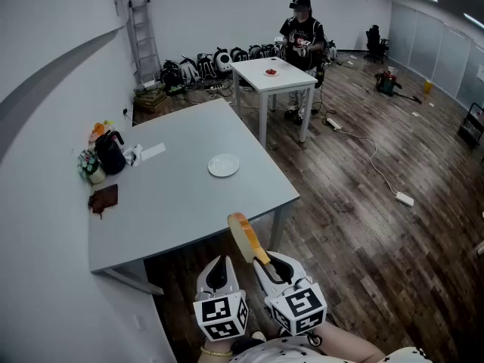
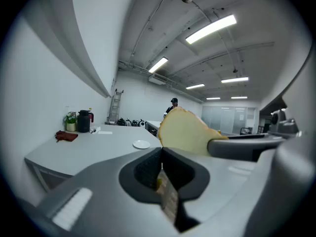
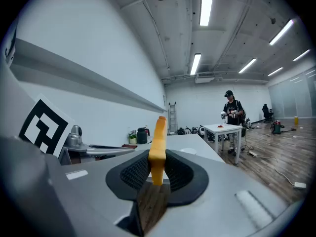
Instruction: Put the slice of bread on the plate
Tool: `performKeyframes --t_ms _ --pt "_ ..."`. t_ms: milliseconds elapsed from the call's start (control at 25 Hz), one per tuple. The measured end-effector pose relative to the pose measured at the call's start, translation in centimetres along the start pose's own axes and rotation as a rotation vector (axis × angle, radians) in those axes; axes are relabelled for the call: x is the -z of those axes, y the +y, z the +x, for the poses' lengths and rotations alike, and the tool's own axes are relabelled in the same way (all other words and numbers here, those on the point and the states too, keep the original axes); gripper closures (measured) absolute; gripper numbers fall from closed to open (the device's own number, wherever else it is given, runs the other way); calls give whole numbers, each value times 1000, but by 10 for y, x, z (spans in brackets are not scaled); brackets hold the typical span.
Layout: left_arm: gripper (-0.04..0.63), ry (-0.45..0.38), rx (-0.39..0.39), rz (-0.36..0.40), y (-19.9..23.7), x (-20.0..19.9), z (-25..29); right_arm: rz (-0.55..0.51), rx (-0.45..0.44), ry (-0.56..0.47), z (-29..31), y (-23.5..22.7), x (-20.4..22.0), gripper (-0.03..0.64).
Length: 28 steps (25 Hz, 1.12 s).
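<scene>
R tongs [image 1: 262, 266] clamped on bread slice [image 1: 243, 237], edge-up, just short of desk [image 1: 166, 210]. L tongs [image 1: 219, 268] closed, empty. White plate [image 1: 223, 165] on desk.

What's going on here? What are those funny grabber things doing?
A person holds a grabber in each hand. The right gripper is pinching a slice of bread upright, near the grey table's edge. The left gripper is shut with nothing in it. The white plate sits empty on the table, so the bread is not on it yet.
</scene>
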State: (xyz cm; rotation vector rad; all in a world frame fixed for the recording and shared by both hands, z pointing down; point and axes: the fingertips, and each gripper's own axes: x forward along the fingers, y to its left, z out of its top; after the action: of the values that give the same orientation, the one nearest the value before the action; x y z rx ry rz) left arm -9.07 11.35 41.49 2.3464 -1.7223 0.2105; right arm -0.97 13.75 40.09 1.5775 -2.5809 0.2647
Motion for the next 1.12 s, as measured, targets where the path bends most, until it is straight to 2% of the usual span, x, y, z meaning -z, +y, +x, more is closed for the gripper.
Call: performKeyframes --t_ms 280,520,800,1120 --pt "588 25 24 -17 11 15 -1 25 34 27 2 6 16 534" --pt "588 47 17 -12 25 24 21 52 50 49 22 -8 26 534" --pt "588 30 -15 -13 45 8 90 29 15 55 89 -46 13 534" --pt "588 -3 -48 -19 56 -44 193 9 -27 45 177 -116 -31 534"
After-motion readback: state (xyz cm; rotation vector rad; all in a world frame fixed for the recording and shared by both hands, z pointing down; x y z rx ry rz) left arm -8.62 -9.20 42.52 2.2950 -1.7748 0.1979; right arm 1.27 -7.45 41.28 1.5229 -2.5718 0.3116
